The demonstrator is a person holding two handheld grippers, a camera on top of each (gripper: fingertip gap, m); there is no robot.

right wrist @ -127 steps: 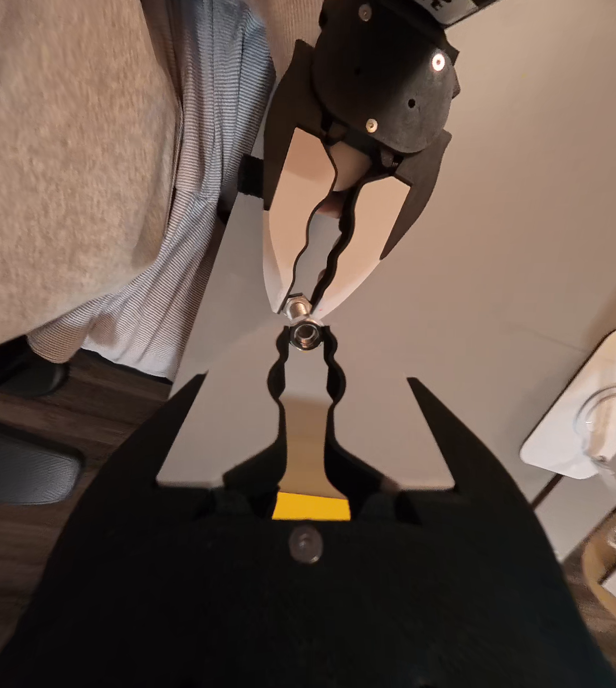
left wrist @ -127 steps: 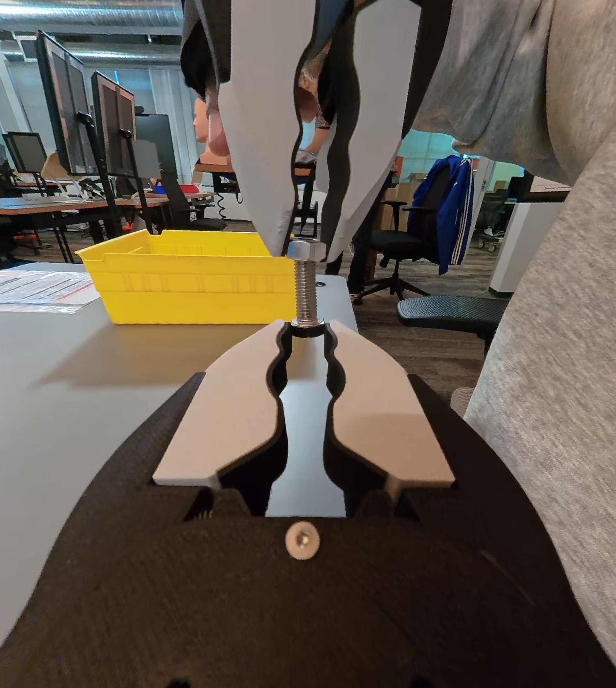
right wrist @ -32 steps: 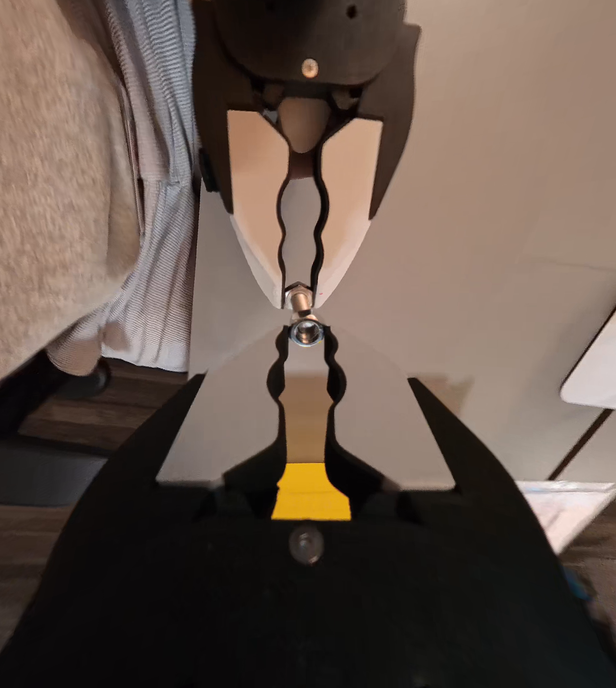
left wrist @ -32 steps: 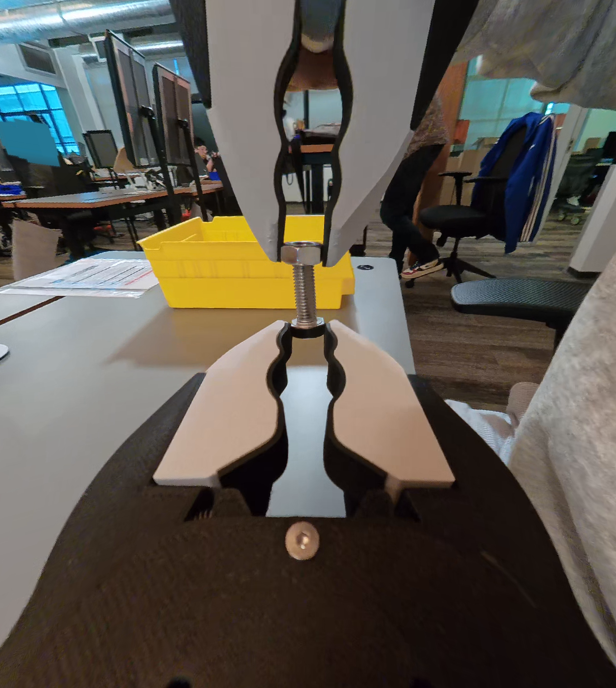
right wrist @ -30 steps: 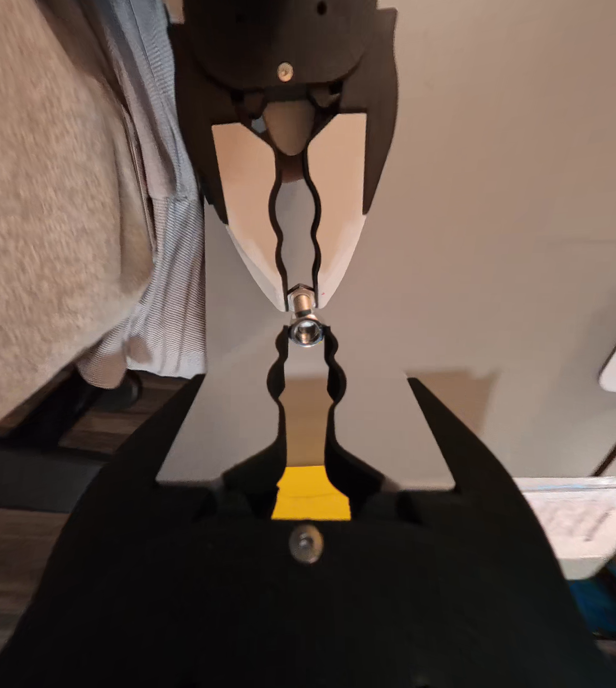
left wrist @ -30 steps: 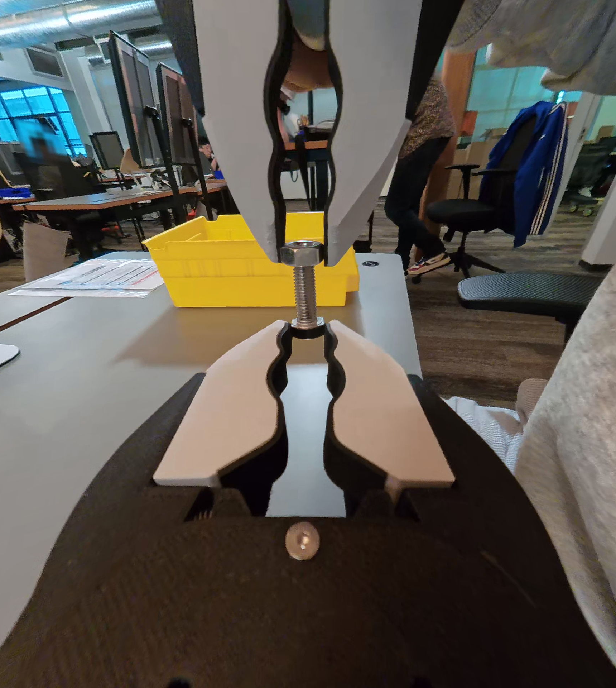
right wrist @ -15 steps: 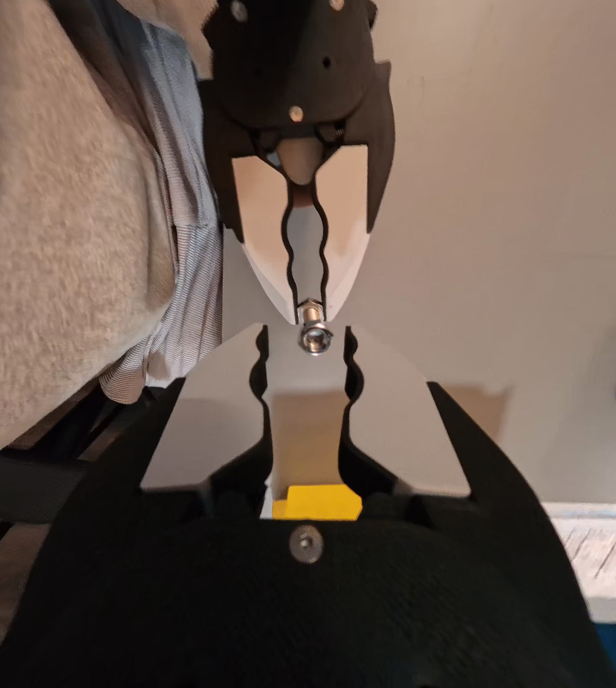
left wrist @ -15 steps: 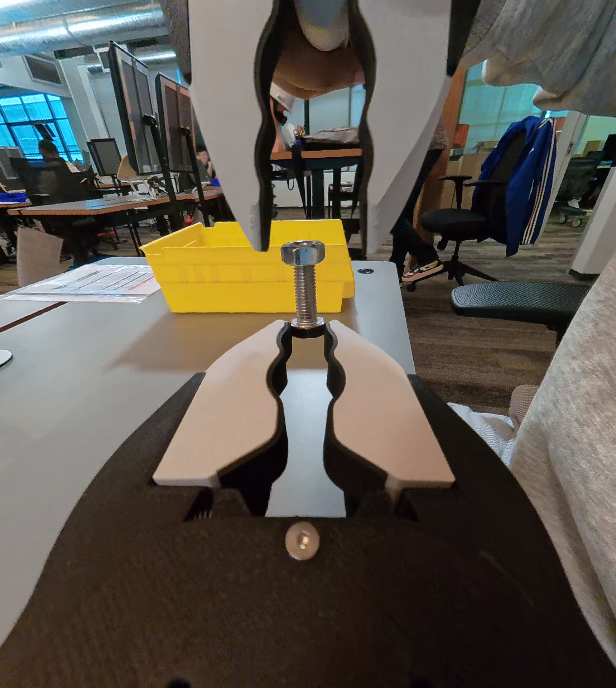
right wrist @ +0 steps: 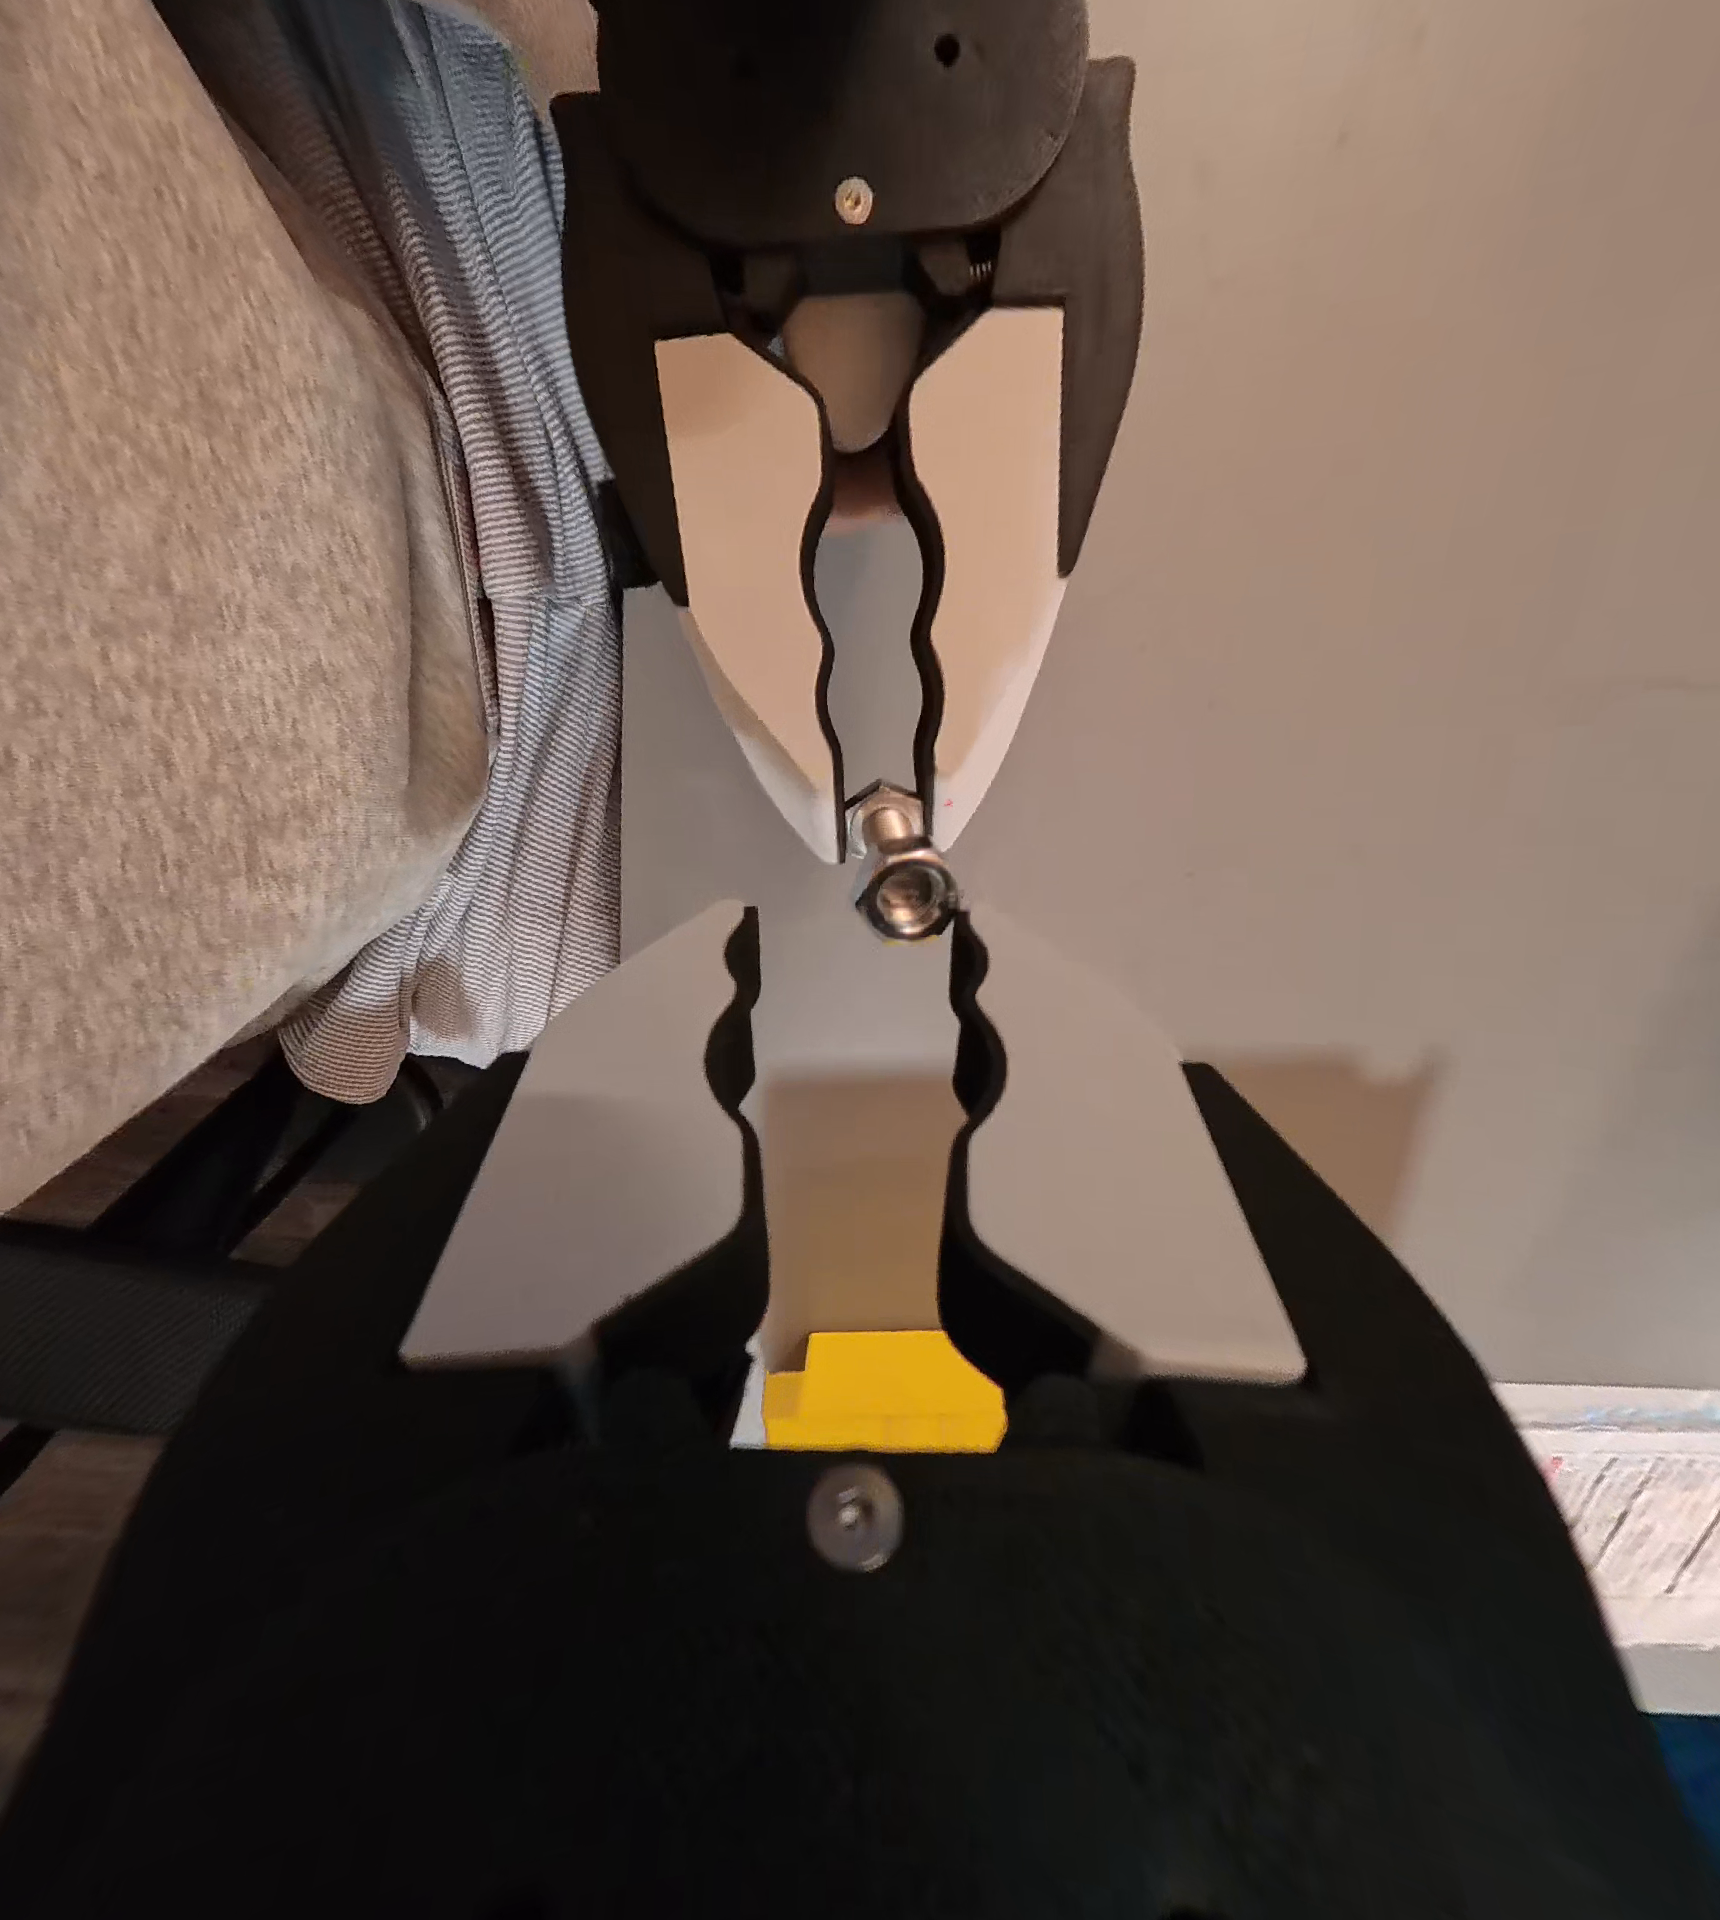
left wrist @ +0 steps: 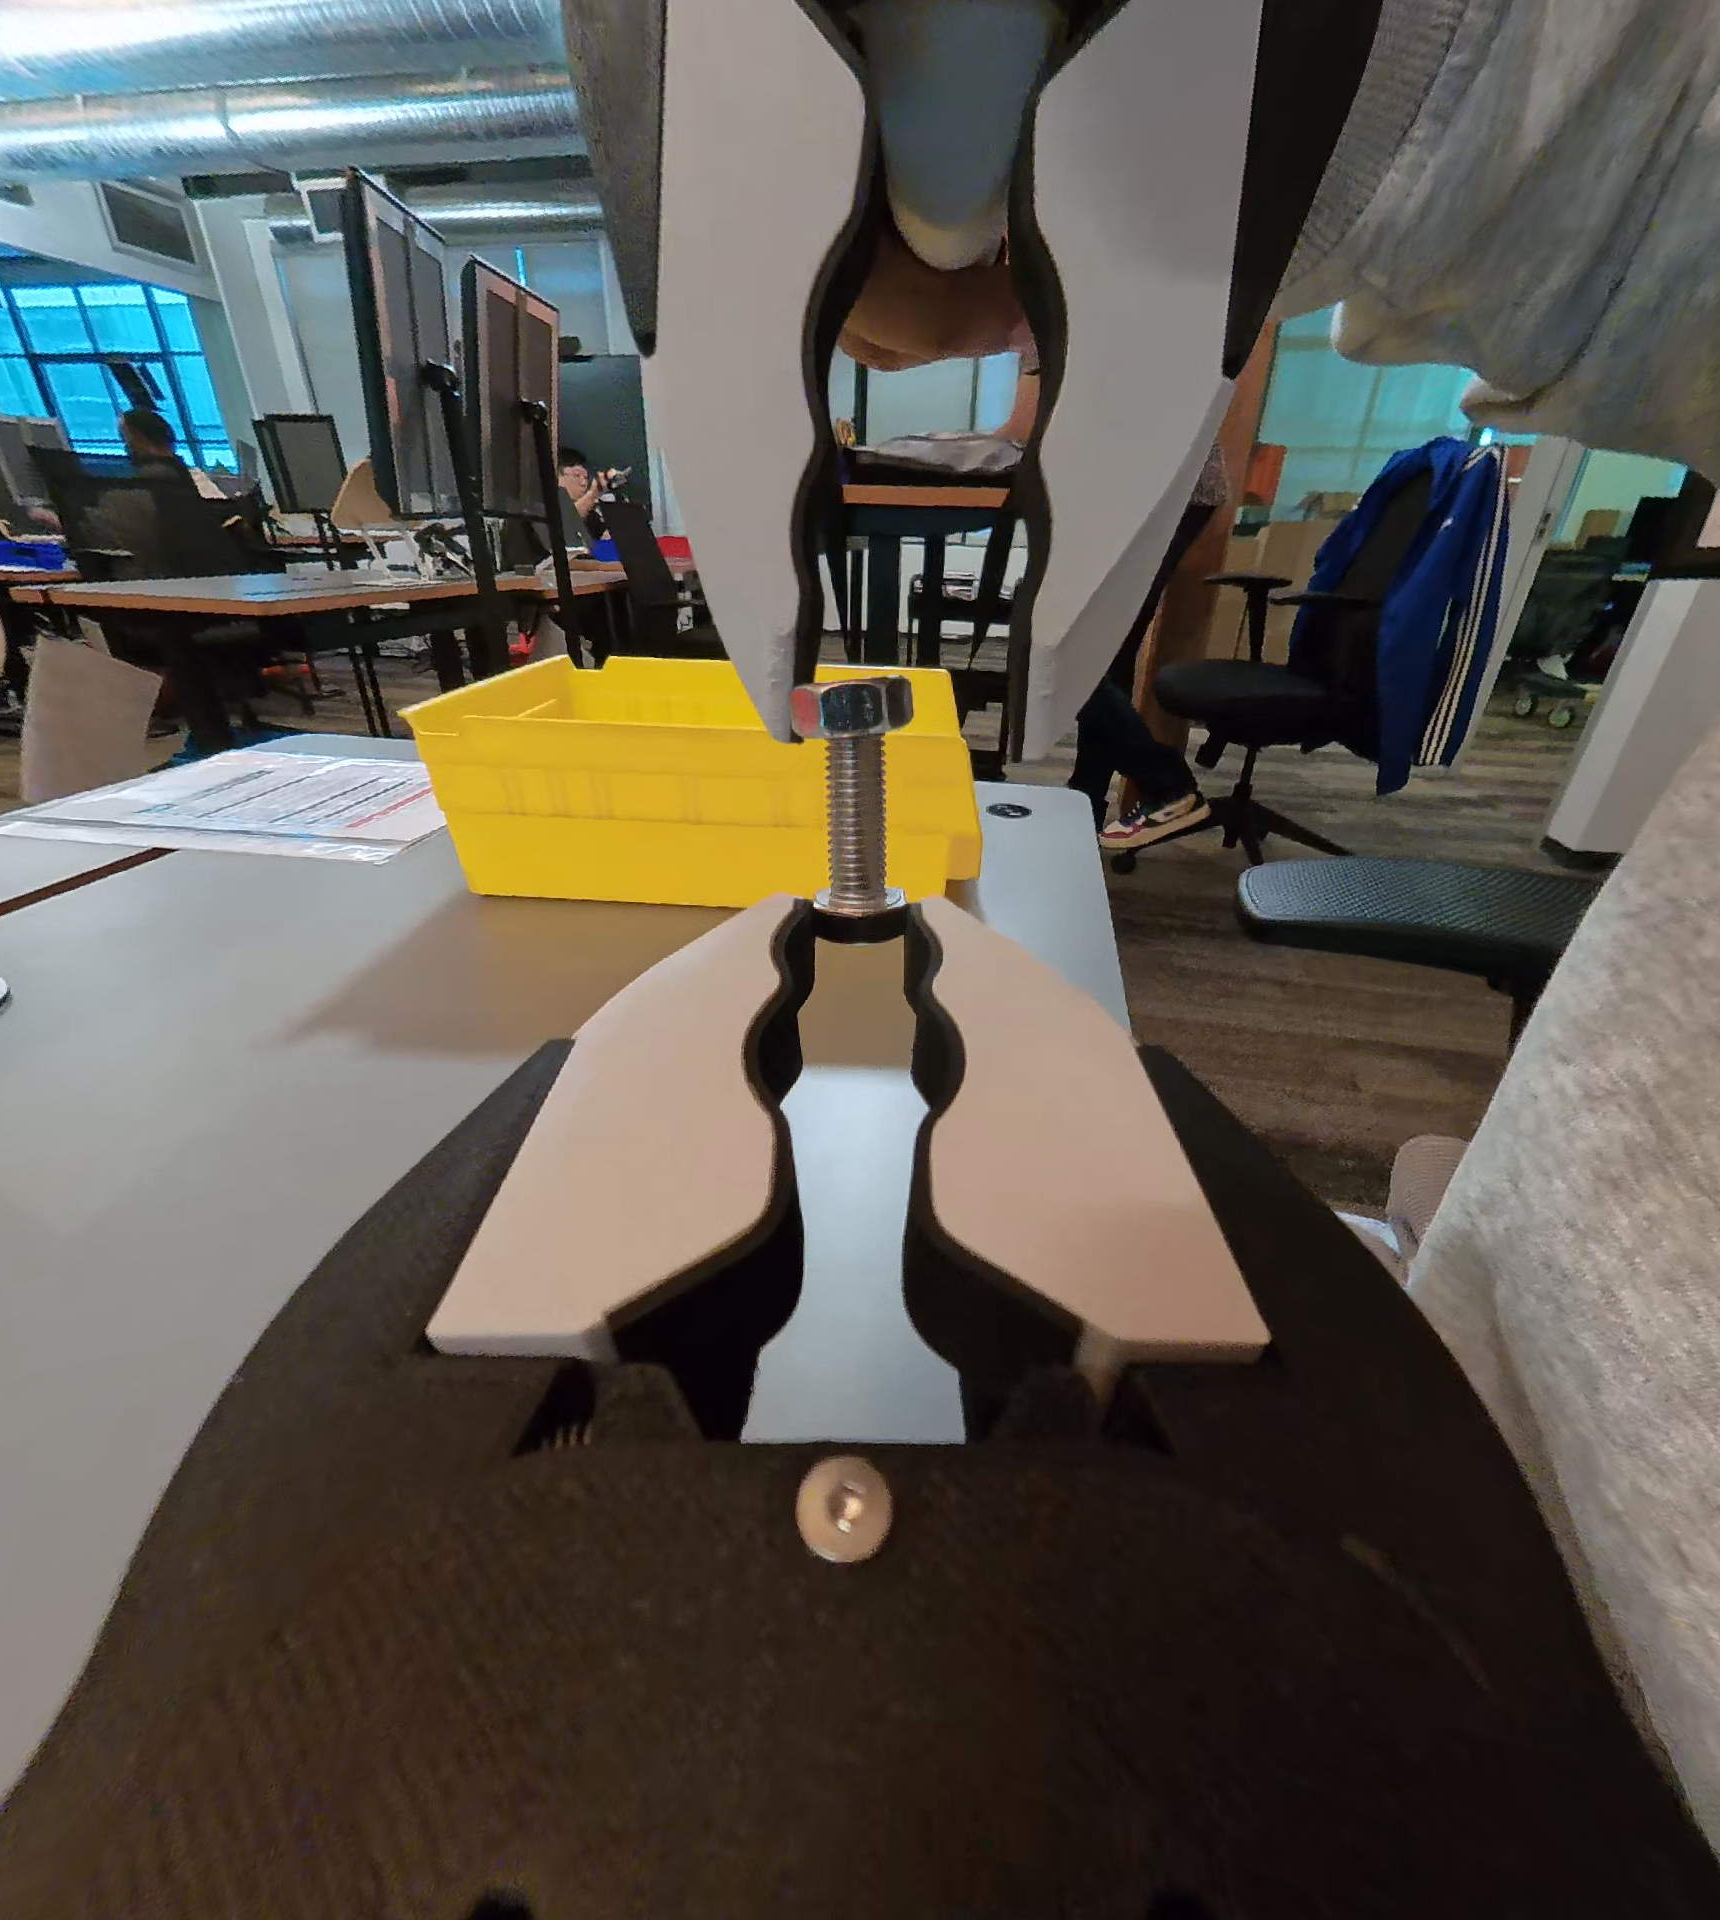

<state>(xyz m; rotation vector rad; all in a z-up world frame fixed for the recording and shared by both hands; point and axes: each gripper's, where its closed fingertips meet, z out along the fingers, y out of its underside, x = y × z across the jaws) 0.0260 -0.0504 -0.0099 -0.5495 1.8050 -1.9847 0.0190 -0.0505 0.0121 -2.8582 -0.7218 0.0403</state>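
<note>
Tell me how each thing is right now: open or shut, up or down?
left gripper, shut on the nut.
right gripper, open around the bolt's head.
bolt, upright, low end in the nut.
yellow bin, resting on the table, top open.

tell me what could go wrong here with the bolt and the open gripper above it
1. The left gripper pinches only the nut at its fingertips, so the upright bolt could tip or slip out.
2. The right gripper is open with one finger at the bolt head and the other clear; closing off-centre could push the bolt sideways, perhaps toward the table edge.
</note>
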